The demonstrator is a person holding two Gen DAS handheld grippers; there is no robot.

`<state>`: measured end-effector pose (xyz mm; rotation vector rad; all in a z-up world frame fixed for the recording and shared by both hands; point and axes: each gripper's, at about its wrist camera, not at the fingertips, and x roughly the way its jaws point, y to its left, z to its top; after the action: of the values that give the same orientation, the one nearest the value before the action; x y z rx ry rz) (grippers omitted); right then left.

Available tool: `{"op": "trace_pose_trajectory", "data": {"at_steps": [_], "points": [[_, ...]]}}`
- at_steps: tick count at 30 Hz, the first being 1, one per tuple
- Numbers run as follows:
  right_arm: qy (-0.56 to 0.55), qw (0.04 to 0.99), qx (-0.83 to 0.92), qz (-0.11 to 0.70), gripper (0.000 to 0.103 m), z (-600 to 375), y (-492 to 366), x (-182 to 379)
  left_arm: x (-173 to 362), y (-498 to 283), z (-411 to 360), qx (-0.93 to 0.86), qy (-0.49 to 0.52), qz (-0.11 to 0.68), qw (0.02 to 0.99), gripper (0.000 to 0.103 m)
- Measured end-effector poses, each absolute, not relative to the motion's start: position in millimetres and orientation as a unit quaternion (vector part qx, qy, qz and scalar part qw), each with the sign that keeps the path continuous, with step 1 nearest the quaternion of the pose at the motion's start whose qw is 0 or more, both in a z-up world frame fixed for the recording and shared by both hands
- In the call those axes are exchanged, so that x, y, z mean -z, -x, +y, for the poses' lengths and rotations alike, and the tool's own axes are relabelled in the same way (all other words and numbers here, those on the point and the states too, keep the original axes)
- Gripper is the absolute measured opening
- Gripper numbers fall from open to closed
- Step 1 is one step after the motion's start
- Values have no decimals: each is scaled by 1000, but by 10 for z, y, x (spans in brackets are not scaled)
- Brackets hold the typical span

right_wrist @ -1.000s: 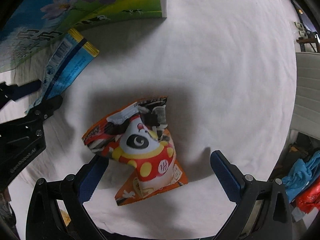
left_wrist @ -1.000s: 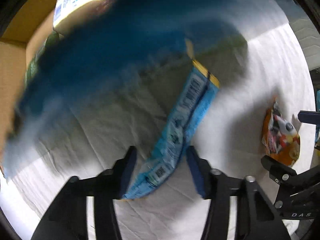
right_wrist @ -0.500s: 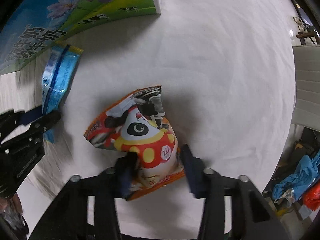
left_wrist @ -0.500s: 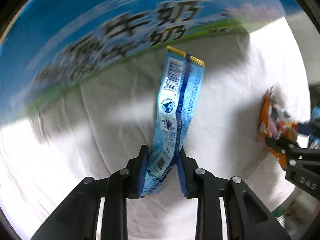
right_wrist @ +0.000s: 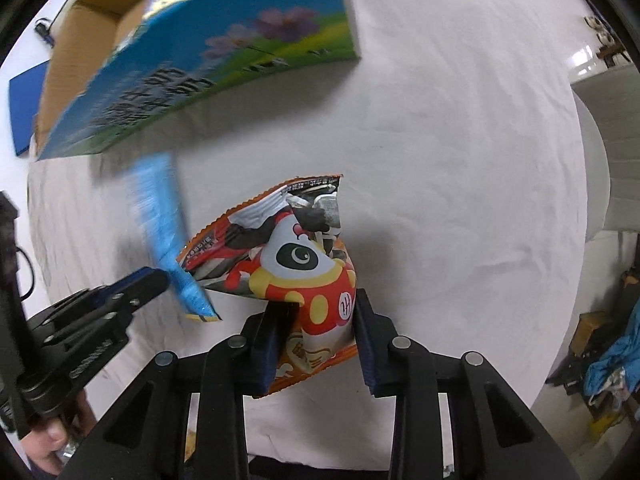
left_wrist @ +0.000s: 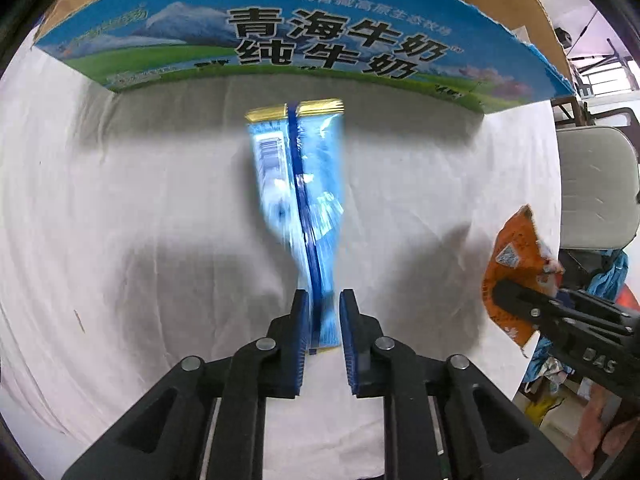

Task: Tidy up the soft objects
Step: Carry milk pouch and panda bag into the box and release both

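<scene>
Both grippers were clamped: left gripper (left_wrist: 324, 312) on a blue packet (left_wrist: 298, 196), right gripper (right_wrist: 326, 312) on an orange panda bag (right_wrist: 296, 272), each at lower centre of its frame. Across the left view's top, the milk box (left_wrist: 304, 40) read "100%" and "青海牛奶 纯牛奶". Only the right view showed the box's brown inside (right_wrist: 92, 20) and the bag's panda.

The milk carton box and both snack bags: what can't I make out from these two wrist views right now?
- Milk carton box: its inside is hidden by its printed wall in the left wrist view, cut off and blurred in the right.
- Blue packet: print smeared by motion blur in both views.
- Orange panda bag: bottom hidden between the right gripper fingers; in the left wrist view, partly hidden behind that gripper.
</scene>
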<state>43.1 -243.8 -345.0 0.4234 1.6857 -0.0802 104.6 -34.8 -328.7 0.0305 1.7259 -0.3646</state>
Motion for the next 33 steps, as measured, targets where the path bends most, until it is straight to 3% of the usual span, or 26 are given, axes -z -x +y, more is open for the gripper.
{"op": "trace_pose_trajectory", "data": {"at_steps": [3, 8, 10, 12, 14, 17, 18, 24, 33], "points": [[-175, 646, 36, 742, 35, -2362, -404, 3404, 3359, -1028, -222, 159, 17, 769, 619, 15], [-180, 643, 35, 743, 35, -2233, -478, 3419, 3502, -1042, -31, 134, 42, 781, 609, 29], [-185, 641, 38, 744, 35, -2213, -466, 3429, 3564, -1045, 18, 136, 49, 784, 603, 42], [-187, 638, 40, 746, 35, -2158, -471, 3491, 3612, -1061, -38, 135, 42, 786, 602, 48], [-187, 635, 44, 748, 35, -2158, -467, 3534, 3708, -1044, -122, 130, 25, 789, 599, 48], [-185, 635, 48, 749, 35, -2133, -478, 3573, 3758, -1000, -220, 114, -13, 774, 623, 43], [-184, 636, 47, 748, 35, -2119, -476, 3578, 3748, -1025, -249, 112, -21, 765, 633, 27], [-172, 646, 48, 742, 35, -2041, -438, 3535, 3597, -846, -354, 124, -56, 732, 668, 15], [-174, 667, 27, 724, 35, -1971, -387, 3257, 3007, -653, 67, 149, -10, 703, 696, 13]]}}
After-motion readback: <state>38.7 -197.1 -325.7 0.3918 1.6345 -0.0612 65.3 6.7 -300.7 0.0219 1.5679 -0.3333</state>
